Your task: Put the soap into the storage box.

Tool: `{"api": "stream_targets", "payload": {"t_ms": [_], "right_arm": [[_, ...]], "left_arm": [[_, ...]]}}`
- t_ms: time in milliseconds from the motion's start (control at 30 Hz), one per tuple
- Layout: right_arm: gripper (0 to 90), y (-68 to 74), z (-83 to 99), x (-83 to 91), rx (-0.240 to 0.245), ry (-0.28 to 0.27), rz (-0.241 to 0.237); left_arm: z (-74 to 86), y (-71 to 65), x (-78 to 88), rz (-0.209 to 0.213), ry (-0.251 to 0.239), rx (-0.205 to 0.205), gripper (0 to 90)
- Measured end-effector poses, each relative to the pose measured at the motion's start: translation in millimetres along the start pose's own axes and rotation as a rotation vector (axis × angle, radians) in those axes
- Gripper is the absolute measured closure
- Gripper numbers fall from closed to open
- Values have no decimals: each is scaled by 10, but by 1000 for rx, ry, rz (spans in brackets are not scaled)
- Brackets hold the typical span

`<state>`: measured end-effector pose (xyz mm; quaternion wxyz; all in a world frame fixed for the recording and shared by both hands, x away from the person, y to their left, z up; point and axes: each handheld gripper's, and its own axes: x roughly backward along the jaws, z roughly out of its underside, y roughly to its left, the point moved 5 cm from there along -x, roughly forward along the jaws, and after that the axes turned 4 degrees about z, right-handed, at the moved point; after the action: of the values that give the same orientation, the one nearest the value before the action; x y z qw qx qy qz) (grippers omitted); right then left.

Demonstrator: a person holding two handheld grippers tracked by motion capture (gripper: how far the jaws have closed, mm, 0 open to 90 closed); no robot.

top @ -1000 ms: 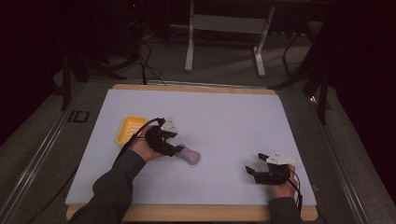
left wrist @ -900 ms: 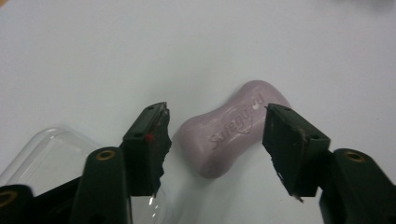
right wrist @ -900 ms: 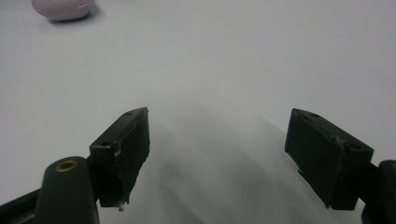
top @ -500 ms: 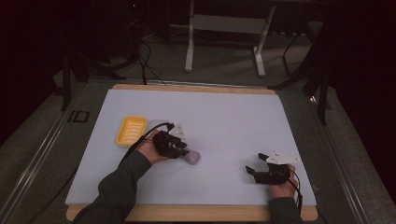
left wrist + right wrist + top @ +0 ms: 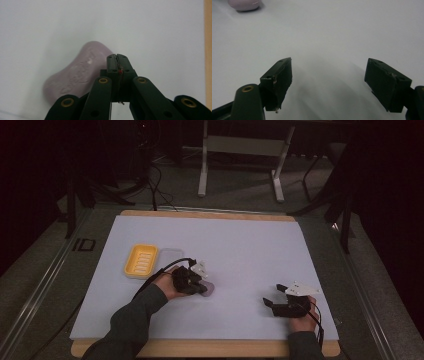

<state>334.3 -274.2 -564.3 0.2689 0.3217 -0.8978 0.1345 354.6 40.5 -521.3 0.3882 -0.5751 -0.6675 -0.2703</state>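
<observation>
While the left tongs [image 5: 117, 58] sit pressed together, empty, just beside the soap [image 5: 77, 72] on the table [image 5: 250, 245] near the dish [image 5: 141, 261], the right tongs [image 5: 328, 82] rest spread, so any nudge could skid the soap away.

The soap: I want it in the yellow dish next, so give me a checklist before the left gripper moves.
1. Left gripper open for a grasp: not ok, jaws shut together.
2. Soap free on the table: ok, it lies beside the shut jaws, not between them.
3. Dish empty: ok.
4. Path from soap to dish clear: ok.
5. Right gripper out of the way: ok, open, far right.
</observation>
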Motion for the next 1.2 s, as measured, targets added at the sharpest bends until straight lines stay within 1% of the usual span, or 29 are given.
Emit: {"api": "stream_targets", "payload": {"t_ms": [167,200,267,400,433,467,500,567,633,733,767,800,833,900,933,967,1033,1100,1133,1167,1200], "right_arm": [[218,0,0,1,-2,0,0],[218,0,1,1,-1,1,-1],[218,-1,1,2,-1,0,-1],[218,-1,1,1,-1,0,-1],[218,0,1,2,-1,0,-1],[218,0,1,2,-1,0,-1],[218,-2,0,1,-2,-2,-1],[218,-3,0,2,-2,-3,-1],[218,-3,0,2,-4,-3,-1],[218,-3,0,1,-3,-2,0],[218,-3,0,2,-3,-2,0],[218,-3,0,1,-4,-2,-1],[218,-3,0,1,-4,-2,-1],[218,-2,0,1,-3,-1,0],[218,-1,1,0,-2,1,0],[218,-1,1,0,-2,1,0],[218,0,0,0,0,1,0],[218,0,0,0,-1,1,0],[218,0,0,0,-2,1,-1],[218,0,0,0,-2,1,-1],[218,0,0,0,-1,0,-1]], "left_arm": [[14,-50,-97,35,47,-22,900],[16,-62,-118,43,47,-24,900],[23,-79,-145,54,62,-32,900],[51,-80,-210,43,130,-51,900],[57,-83,-225,48,143,-49,900],[57,-83,-225,48,143,-49,900],[67,-80,-262,47,166,-54,900],[72,-76,-275,44,175,-53,900],[81,-40,-300,32,184,-40,898],[72,-22,-300,31,173,-30,884],[67,-11,-298,24,176,-29,872],[57,10,-299,8,176,-26,838],[57,10,-299,8,176,-26,833],[56,46,-303,-11,180,-6,822],[57,63,-305,-17,178,-5,799],[57,83,-304,-25,176,3,799],[55,109,-295,-28,166,14,788],[41,112,-269,-17,143,19,764],[27,107,-246,-6,122,22,746],[11,107,-215,-1,102,23,746],[-6,114,-173,-5,83,30,733]]}}
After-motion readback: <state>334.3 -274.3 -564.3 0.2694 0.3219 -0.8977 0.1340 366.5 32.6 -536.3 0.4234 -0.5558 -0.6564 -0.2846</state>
